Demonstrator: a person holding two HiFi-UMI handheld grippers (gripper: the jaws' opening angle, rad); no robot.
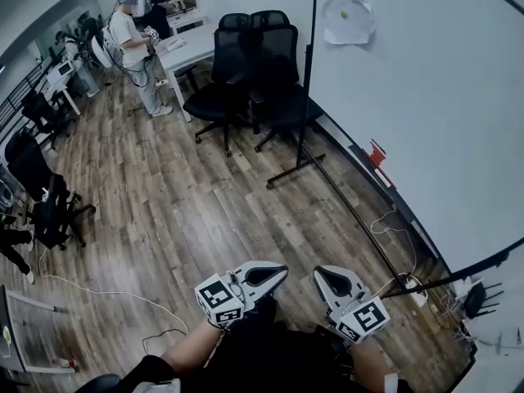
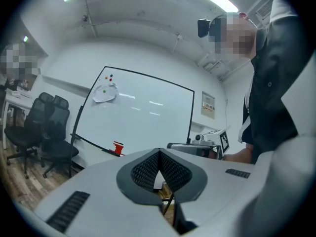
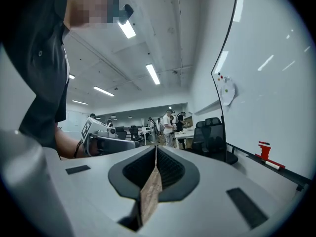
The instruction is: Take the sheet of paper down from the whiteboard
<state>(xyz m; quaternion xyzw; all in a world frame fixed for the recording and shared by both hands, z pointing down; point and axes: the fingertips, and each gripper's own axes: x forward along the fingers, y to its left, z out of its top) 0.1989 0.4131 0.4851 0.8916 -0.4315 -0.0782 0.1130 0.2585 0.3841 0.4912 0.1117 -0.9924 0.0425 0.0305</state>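
Note:
The sheet of paper (image 1: 348,19) hangs crumpled near the top of the whiteboard (image 1: 426,113), pinned by a green magnet. It is small and far off in the left gripper view (image 2: 104,94) and in the right gripper view (image 3: 227,93). Both grippers are held low over the wooden floor, well short of the board. My left gripper (image 1: 281,271) is shut with nothing in it, its jaws meeting at the tips (image 2: 159,153). My right gripper (image 1: 322,274) is also shut and empty (image 3: 156,150).
A red object (image 1: 375,152) sits on the board's tray. The board's black stand foot (image 1: 295,166) reaches onto the floor. Two black office chairs (image 1: 246,72) stand left of the board. A person (image 1: 135,47) stands by a white desk (image 1: 192,47). Cables (image 1: 393,219) trail near the wall.

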